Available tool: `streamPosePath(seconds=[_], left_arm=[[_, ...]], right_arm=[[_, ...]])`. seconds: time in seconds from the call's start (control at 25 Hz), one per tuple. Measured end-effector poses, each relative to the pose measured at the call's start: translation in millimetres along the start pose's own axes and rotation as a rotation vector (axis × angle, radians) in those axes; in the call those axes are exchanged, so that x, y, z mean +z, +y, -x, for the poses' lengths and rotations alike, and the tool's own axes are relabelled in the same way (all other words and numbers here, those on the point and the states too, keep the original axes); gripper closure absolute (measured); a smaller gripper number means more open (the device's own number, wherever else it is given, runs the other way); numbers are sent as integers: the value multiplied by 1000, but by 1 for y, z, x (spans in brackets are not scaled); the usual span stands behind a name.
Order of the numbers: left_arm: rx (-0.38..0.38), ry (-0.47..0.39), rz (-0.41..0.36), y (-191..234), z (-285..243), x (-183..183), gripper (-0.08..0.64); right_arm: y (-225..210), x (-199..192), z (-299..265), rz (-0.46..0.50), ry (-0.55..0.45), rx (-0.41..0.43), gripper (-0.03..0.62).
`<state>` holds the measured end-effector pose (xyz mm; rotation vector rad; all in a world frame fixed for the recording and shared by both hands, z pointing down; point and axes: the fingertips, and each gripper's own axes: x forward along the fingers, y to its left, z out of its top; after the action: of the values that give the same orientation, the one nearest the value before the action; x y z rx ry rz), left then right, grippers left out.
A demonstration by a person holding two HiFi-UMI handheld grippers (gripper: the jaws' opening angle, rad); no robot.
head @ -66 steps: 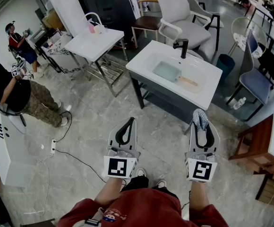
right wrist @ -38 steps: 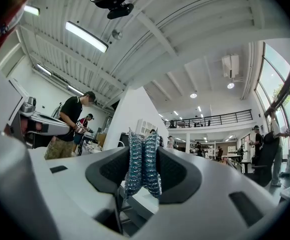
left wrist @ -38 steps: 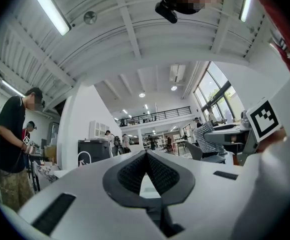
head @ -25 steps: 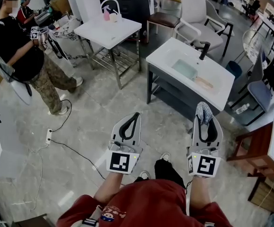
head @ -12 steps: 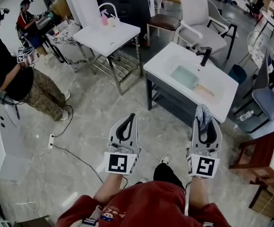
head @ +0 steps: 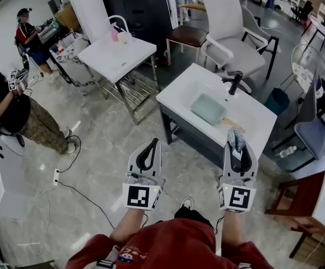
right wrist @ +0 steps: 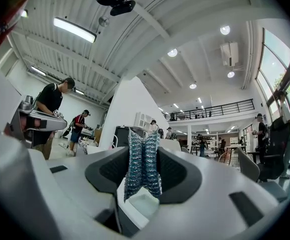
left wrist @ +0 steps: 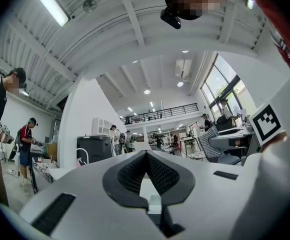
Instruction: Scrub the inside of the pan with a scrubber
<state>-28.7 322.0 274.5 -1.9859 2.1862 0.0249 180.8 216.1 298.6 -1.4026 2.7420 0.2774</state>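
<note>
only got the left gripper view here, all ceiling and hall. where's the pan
observer: The pan lies in the white sink, ahead and to the right in the head view.
operator: do we have the scrubber
observer: Yes, the right gripper is shut on the scrubber.
operator: where's the tap
observer: The black faucet stands at the sink's far rim, behind the pan.

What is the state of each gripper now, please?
Left gripper: closed, holding nothing.
Right gripper: closed on the silvery-blue metal mesh scrubber.
</note>
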Motion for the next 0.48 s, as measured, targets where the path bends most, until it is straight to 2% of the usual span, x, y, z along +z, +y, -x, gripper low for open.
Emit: streamPosePath(seconds=[0.24,0.48], left_arm=[[22,37,-14,-18,-48,-18,552],[26,7,12,-32,-87,-15,552]], right_arm=[[-39,-19,-32,-14,2,13,411],[-69,-26,-53,-27,7,11,411]])
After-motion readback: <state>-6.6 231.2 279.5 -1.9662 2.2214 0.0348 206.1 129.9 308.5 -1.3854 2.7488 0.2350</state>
